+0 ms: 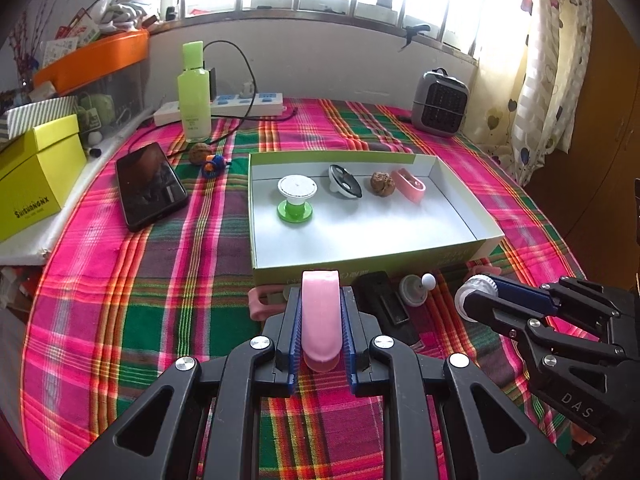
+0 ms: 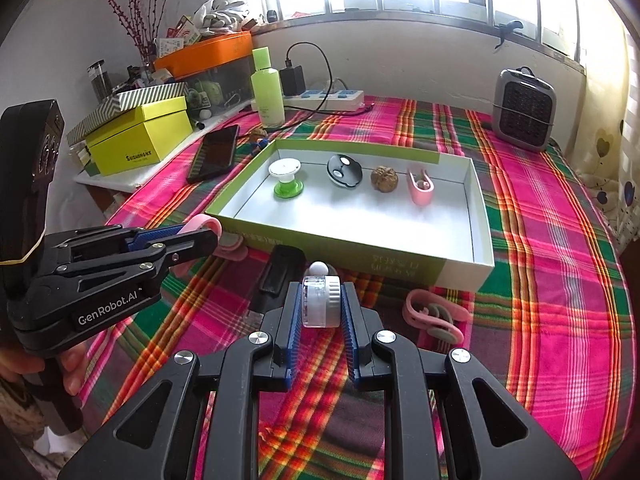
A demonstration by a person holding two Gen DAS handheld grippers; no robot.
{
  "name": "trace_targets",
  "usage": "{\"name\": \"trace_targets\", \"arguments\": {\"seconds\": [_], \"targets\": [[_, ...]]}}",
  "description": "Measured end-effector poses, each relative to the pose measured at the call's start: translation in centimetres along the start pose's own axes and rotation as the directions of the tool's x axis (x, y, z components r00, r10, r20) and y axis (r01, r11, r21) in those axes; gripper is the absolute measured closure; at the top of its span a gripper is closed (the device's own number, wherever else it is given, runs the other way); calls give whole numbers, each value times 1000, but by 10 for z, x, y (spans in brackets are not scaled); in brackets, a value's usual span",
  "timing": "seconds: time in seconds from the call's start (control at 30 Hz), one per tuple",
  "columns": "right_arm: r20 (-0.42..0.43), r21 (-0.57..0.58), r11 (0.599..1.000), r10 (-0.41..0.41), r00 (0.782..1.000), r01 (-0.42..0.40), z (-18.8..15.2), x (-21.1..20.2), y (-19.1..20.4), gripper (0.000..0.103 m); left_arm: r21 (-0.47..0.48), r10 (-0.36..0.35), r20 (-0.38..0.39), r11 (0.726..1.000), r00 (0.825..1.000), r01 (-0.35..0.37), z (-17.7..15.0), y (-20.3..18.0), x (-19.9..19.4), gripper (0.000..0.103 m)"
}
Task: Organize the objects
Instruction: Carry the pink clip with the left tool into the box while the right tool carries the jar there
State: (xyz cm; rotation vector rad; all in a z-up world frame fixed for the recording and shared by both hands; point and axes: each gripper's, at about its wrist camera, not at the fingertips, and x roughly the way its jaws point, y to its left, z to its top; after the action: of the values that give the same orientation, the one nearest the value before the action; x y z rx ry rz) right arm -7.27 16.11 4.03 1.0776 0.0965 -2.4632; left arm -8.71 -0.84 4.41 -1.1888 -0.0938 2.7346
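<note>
Both grippers are loaded in front of the open tray (image 1: 486, 236), a shallow box lid on the plaid cloth (image 1: 160, 320) that serves as the collecting place. Along its far wall stand 4 things in a row, apart from one another: a green-and-white spool (image 1: 295, 197), a black-and-white disc (image 1: 345, 181), a walnut (image 1: 383, 184) and a pink clip (image 1: 409, 185); the spacing suggests deliberate sorting. The left gripper (image 1: 320, 316) is closed on a second pink clip (image 1: 320, 320), held lengthwise between the blue pads with its rounded end toward the tray at 12 o'clock. The right gripper (image 2: 321, 306) clamps a clear ribbed cylinder (image 2: 320, 300) across its width. Both tools point forward, roughly level, just short of the tray's near wall. Loose items remain outside: a black case (image 2: 280, 276), a white ball-headed piece (image 2: 319, 269), and more pink clips (image 2: 434, 312) at 3 o'clock of the right gripper. The sorting appears partly done.
</note>
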Motion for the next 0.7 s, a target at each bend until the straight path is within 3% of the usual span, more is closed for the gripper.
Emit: {"name": "trace_targets", "arguments": {"seconds": [0.7], "targets": [[-14,-30,999,45,999,-45,45,30,1,83,-42,-14,7,999,1000,14,29,18,17,87]]}}
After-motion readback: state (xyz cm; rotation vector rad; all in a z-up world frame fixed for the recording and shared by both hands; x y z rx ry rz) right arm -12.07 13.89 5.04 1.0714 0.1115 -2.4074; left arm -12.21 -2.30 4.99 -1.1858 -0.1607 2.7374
